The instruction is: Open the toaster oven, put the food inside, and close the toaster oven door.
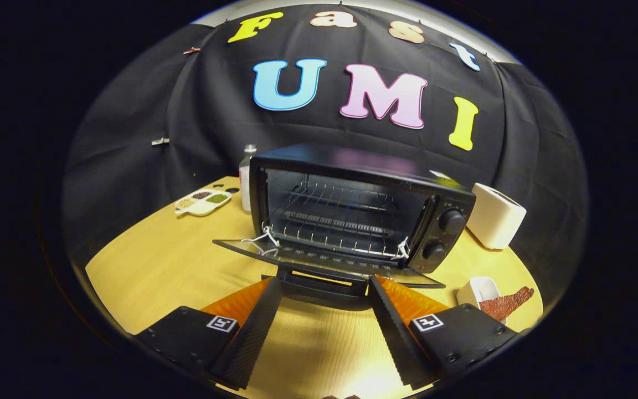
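Note:
A black toaster oven stands on the wooden table with its glass door folded down flat toward me. The door's black handle sits right at my fingertips, between them. Inside, a wire rack is bare. My gripper is open, its two ribbed black fingers spread wide on either side of the handle without pressing it. The food, a reddish-brown strip, lies across a small white dish to the right of the oven door, beyond my right finger.
A white toaster stands to the right of the oven. A white divided tray with seeds or spices sits to the back left, with a small bottle beside the oven's left wall. Open tabletop lies left of the door.

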Demonstrator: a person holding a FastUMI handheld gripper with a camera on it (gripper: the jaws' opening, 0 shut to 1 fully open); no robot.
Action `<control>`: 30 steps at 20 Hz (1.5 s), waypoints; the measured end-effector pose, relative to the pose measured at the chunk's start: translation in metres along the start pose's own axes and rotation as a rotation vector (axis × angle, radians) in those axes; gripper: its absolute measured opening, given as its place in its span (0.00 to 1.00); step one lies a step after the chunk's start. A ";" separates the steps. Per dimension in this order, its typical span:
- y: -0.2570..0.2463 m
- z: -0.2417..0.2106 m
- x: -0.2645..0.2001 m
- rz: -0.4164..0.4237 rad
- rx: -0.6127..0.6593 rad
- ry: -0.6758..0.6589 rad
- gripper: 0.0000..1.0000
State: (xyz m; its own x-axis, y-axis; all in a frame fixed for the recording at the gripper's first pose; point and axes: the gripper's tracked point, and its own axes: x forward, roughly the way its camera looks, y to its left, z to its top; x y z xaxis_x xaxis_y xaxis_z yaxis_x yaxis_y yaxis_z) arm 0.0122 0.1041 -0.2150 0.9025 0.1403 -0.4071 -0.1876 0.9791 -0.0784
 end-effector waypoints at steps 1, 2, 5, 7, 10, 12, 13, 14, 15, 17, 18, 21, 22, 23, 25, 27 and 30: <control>0.002 -0.017 0.002 0.015 0.000 0.041 0.98; 0.002 -0.034 0.001 0.019 0.003 0.090 0.98; -0.005 -0.051 -0.003 0.016 0.034 0.140 0.98; -0.007 -0.044 -0.010 0.027 0.037 0.130 0.98; -0.019 -0.016 -0.025 0.045 0.055 0.085 0.98; -0.032 0.007 -0.038 0.052 0.055 0.047 0.98; -0.040 0.018 -0.045 0.053 0.052 0.030 0.98; -0.049 0.028 -0.052 0.053 0.048 0.020 0.98; -0.058 0.038 -0.059 0.051 0.046 0.004 0.98; -0.076 0.060 -0.070 0.055 0.057 -0.033 0.98; -0.085 0.068 -0.074 0.058 0.061 -0.048 0.98; -0.120 0.081 -0.078 0.060 0.066 -0.061 0.98; -0.133 0.082 -0.079 0.061 0.074 -0.058 0.98; -0.147 0.081 -0.078 0.061 0.080 -0.050 0.98; -0.179 0.075 -0.077 0.054 0.099 -0.012 0.98; -0.211 0.068 -0.075 0.063 0.146 0.023 0.98; -0.264 0.045 -0.064 0.035 0.226 0.097 0.98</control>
State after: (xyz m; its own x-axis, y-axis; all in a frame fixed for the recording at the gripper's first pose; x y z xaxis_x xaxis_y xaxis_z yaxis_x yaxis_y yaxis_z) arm 0.0211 -0.1564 -0.1277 0.8534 0.1708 -0.4925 -0.1170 0.9834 0.1384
